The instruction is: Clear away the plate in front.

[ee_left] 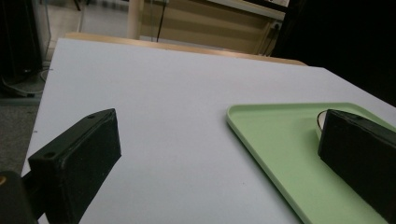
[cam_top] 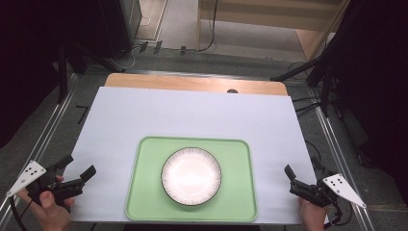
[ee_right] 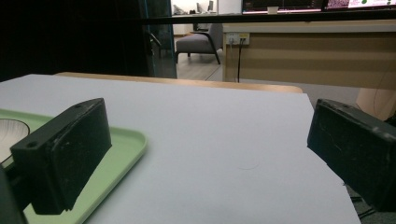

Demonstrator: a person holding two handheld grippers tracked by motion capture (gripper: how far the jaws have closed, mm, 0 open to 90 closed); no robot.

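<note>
- While both grippers wait at the frame's lower corners, nothing is in hand; looks like a start.
- Left gripper (cam_top: 77,174), right gripper (cam_top: 294,179): jaws wide, empty.
- Plate (cam_top: 191,176) sits lower centre on green tray (cam_top: 144,192).
- Next move likely calls for reaching inward.

White plate (cam_top: 191,176) centred on green tray (cam_top: 144,192) at near middle of white table (cam_top: 192,113), left gripper (cam_top: 77,168) open at near left edge, right gripper (cam_top: 300,175) at near right edge.
</note>
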